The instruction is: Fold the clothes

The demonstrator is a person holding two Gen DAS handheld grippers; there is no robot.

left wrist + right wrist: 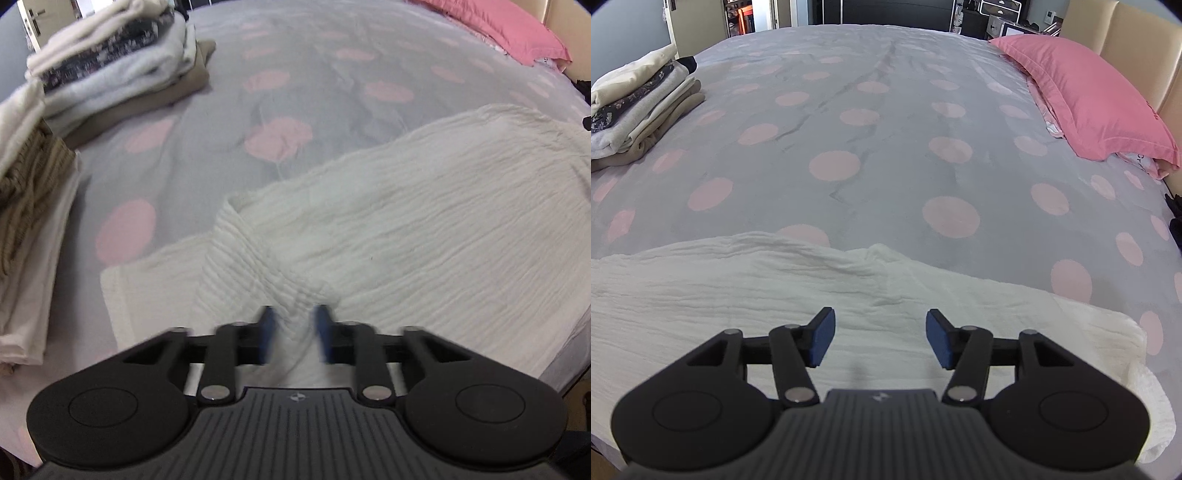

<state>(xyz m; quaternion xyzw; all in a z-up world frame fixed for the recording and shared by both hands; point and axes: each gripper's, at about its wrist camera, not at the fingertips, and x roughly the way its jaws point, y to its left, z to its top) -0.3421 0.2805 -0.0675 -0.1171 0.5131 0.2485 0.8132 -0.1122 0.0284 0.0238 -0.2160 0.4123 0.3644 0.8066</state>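
Where markings show: a small emblem (295, 397) on the left gripper's ribbed grey body, too small to read.
Left gripper (294, 332): blue pads blurred and drawn close, pinching a raised ridge of the white garment (406, 229); wrinkles converge on the narrow gap.
Right gripper (880, 339): blue pads spread well apart above the garment's flat cloth, gripping nothing.
Garment look: white, crinkled, finely ribbed fabric, one edge folded over itself near the left gripper.
Garment place: spread along the near edge of the bed, under both grippers.
Bedspread (886, 166): grey with pink dots, creased down the middle.
Folded stack (110, 74): white, dark-patterned, grey and tan clothes, far left on the bed.
Pink pillow (1089, 99): far right, by the headboard; faint lettering on the fabric beneath it, unreadable.
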